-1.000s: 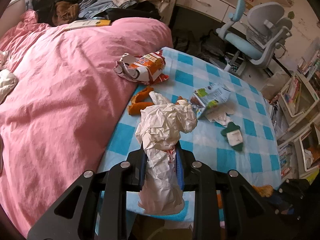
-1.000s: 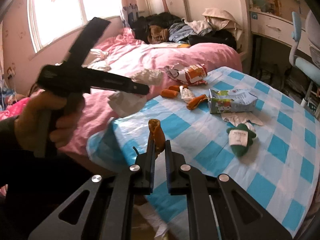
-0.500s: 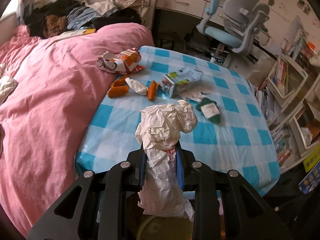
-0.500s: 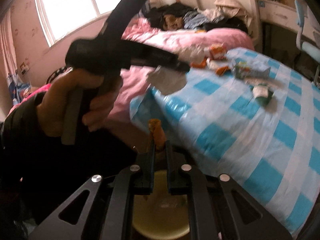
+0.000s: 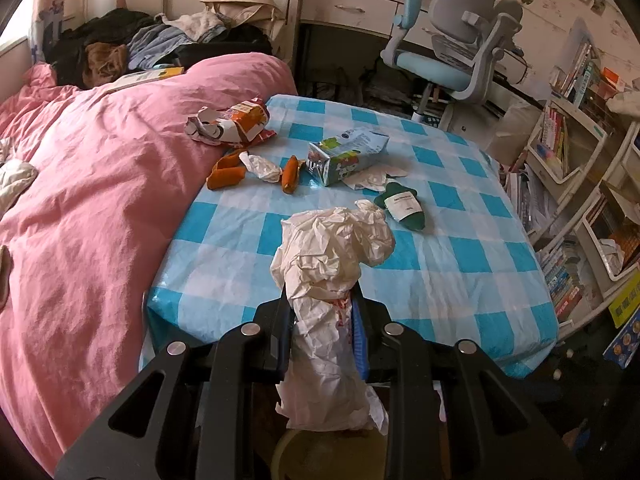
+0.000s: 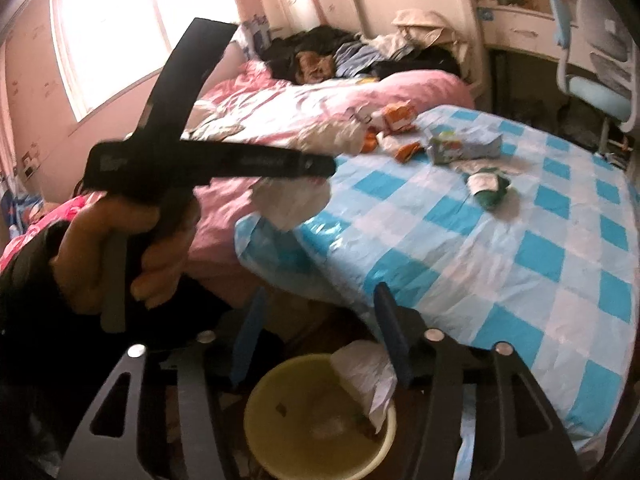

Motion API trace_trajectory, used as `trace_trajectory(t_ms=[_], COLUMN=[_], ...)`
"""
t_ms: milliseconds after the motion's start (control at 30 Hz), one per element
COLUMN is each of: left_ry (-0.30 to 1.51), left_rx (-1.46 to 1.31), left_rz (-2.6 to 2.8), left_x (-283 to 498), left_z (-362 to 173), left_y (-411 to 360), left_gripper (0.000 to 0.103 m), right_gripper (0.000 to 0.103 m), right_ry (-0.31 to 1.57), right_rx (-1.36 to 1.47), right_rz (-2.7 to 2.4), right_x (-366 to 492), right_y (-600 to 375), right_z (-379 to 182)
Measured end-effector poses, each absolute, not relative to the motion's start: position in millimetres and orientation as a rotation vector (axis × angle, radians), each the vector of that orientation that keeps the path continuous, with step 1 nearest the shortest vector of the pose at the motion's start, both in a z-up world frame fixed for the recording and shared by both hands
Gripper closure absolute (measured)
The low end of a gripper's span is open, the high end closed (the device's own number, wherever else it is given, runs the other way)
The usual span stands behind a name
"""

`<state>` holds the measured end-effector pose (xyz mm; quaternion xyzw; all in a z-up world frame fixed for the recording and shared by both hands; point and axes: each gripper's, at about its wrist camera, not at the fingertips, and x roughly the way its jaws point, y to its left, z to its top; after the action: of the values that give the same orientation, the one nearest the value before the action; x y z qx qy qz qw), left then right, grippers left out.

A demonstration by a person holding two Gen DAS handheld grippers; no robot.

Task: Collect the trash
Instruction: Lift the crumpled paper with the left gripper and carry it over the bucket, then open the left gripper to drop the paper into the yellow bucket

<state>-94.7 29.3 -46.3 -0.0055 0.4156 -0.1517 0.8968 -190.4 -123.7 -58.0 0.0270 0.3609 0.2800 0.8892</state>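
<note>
While gripped, crumpled paper [image 5: 332, 280] fills the left claw [image 5: 322, 316].

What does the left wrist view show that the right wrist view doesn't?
Only the left wrist view: bookshelves and the left hand-held gripper shut on crumpled paper. Only the right wrist view: the window, the yellow bin below, the right hand-held gripper opening, empty. Both: the checkered table, milk carton, green bottle.

A pink duvet [image 5: 92, 184] lay beside the checked table [image 5: 460, 264], clothes [image 5: 160, 44] and chair [image 5: 452, 56] behind it.
</note>
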Motion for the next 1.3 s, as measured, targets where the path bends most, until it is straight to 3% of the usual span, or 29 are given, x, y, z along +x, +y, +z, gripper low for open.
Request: trace_trajectory(t_ms=[300, 1033, 1167, 1300], left_ry=[0.855, 0.951, 0.996, 1.044], left_rx=[0.016, 0.09, 0.104, 0.132], left_rz=[-0.332, -0.385, -0.402, -0.417], left_x=[-99.7, -147.4, -158.6, -170.1], left_z=[-44.5, -74.3, -84.6, -95.6], left_y=[25.2, 10.9, 9.0, 6.1], left_gripper=[0.08, 0.078, 0.072, 0.057], right_gripper=[0.031, 0.027, 0.027, 0.027], right_ry=[0.675, 0.632, 0.63, 0.631], right_rx=[0.077, 0.139, 0.143, 0.153], right_rz=[0.455, 0.355, 0.347, 0.34], right_x=[-186.2, -183.5, -184.2, -184.0], right_y=[-139.2, -158.9, -160.4, -162.8], right_z=[-52.5, -49.6, -49.4, -49.9])
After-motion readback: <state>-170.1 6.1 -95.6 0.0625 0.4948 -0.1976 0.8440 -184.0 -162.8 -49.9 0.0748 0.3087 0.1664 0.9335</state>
